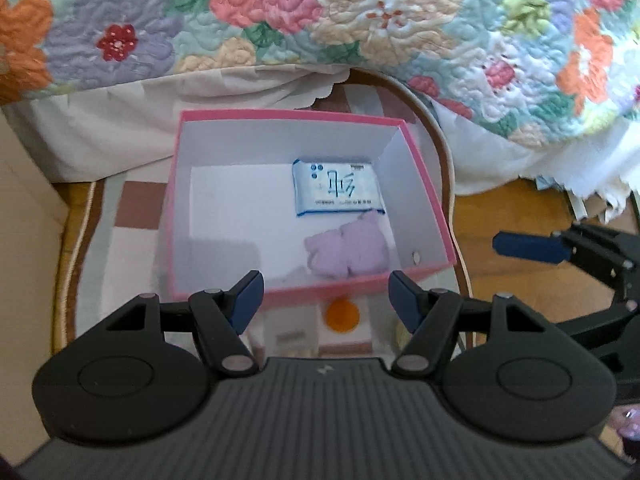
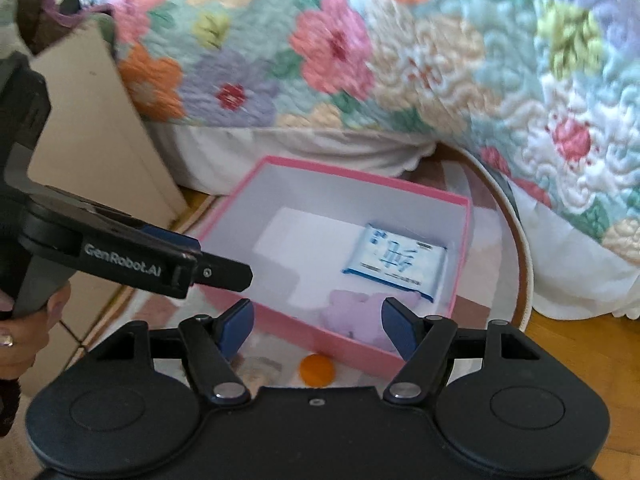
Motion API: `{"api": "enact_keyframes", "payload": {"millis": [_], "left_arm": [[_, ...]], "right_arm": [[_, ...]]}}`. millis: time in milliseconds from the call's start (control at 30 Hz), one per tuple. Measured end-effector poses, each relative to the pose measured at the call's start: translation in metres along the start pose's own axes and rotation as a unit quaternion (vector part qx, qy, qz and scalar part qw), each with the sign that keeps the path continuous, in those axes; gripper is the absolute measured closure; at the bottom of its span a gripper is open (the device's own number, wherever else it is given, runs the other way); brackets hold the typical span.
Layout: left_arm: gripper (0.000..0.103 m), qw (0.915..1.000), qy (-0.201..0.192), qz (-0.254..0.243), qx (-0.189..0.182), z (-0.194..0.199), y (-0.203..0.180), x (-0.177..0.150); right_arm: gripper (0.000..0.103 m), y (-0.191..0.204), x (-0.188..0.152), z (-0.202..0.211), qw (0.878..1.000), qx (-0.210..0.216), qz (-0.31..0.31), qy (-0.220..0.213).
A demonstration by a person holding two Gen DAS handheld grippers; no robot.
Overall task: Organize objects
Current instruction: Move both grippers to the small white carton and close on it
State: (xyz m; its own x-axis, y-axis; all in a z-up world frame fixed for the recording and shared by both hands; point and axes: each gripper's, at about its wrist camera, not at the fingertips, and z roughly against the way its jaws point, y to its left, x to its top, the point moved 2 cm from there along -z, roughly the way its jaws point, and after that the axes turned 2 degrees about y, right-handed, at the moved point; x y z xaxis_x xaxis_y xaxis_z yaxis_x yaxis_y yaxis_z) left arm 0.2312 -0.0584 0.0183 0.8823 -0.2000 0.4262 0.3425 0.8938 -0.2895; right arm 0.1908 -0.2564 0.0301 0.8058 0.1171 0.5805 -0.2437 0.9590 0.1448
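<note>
A pink box (image 1: 288,114) (image 2: 288,326) with a white inside stands on a rug below the bed. In it lie a blue-and-white tissue packet (image 1: 338,188) (image 2: 396,260) and, nearer to me, a lilac soft cloth item (image 1: 348,250) (image 2: 352,312). An orange ball (image 1: 342,315) (image 2: 317,370) rests on the rug just outside the box's near wall. My left gripper (image 1: 326,292) hovers above the near wall, open, with nothing between its blue pads. My right gripper (image 2: 318,320) is open and empty too, above the box's near corner. Each gripper shows in the other's view.
A floral quilt (image 1: 320,20) hangs over the bed behind the box. A patterned rug (image 1: 120,240) lies under the box, with wood floor (image 1: 520,216) to the right. A beige panel (image 2: 100,140) stands at the left. A person's hand (image 2: 24,320) holds the left gripper's handle.
</note>
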Motion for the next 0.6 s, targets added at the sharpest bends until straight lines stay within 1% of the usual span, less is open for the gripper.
{"api": "enact_keyframes", "payload": {"millis": [67, 200, 267, 333, 467, 600], "left_arm": [[0.034, 1.0000, 0.001, -0.009, -0.002, 0.014, 0.000, -0.007], [0.031, 0.9996, -0.013, -0.021, 0.010, 0.038, 0.005, -0.027], [0.031, 0.9997, -0.015, -0.019, 0.010, 0.046, 0.011, -0.037], [0.031, 0.9997, -0.015, -0.014, 0.009, 0.052, 0.018, -0.047], [0.029, 0.9998, -0.015, -0.011, 0.011, 0.054, 0.033, -0.063], [0.029, 0.9998, -0.010, 0.008, 0.012, 0.046, 0.049, -0.072]], "right_arm": [[0.025, 0.008, -0.001, 0.014, 1.000, 0.009, 0.001, -0.001], [0.024, 0.024, -0.007, 0.027, 0.999, 0.030, 0.006, 0.015], [0.024, 0.033, -0.012, 0.029, 0.999, 0.039, 0.012, 0.026], [0.024, 0.043, -0.017, 0.033, 0.998, 0.045, 0.021, 0.028], [0.021, 0.069, -0.027, 0.041, 0.996, 0.073, 0.046, 0.019], [0.020, 0.092, -0.038, 0.038, 0.993, 0.087, 0.077, 0.005]]}}
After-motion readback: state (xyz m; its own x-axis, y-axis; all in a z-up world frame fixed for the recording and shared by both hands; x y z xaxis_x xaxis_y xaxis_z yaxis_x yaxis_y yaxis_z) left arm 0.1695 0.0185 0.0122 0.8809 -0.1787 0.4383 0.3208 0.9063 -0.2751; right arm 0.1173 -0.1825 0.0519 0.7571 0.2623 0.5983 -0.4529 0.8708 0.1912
